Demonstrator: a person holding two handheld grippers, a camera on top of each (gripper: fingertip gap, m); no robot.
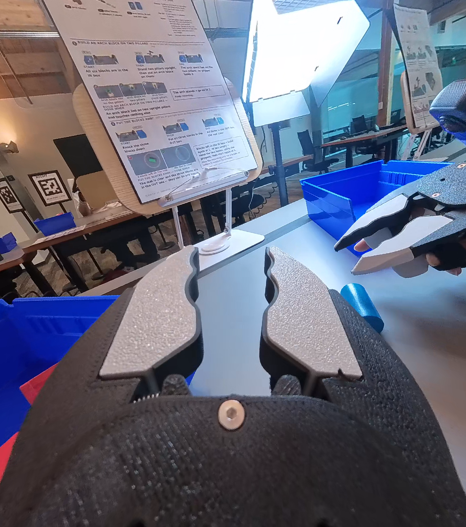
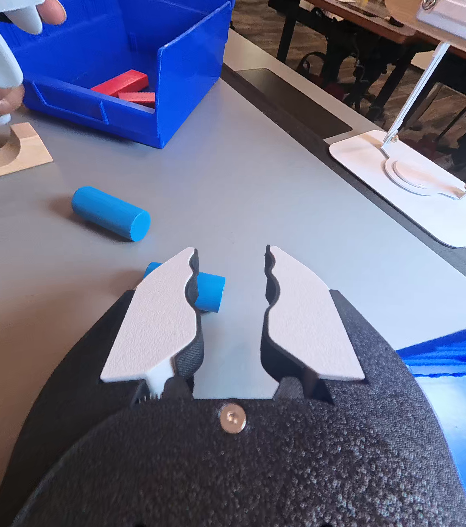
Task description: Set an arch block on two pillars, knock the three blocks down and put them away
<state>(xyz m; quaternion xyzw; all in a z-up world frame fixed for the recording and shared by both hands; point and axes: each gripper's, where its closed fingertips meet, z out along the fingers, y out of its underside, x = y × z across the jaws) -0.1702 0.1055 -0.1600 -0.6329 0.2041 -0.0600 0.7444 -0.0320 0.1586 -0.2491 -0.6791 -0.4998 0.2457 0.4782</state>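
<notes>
Blue bin (image 2: 191, 85) at left holds two red blocks (image 2: 122, 82). Second blue bin (image 1: 340, 196) at right; contents hidden. Right view alone shows both blue cylinders (image 2: 110, 212) and the wooden arch block (image 2: 12, 151) flat on the table (image 2: 254, 185). Left gripper (image 1: 231, 253) and right gripper (image 2: 230, 253) both gape empty.

A: What's cut off? The pale wooden arch block (image 2: 6, 154) runs off the right wrist view's left edge.
B: And the nearer blue cylinder block (image 2: 209, 291) lies partly hidden behind the right hand-held gripper's (image 2: 230, 273) finger.
</notes>
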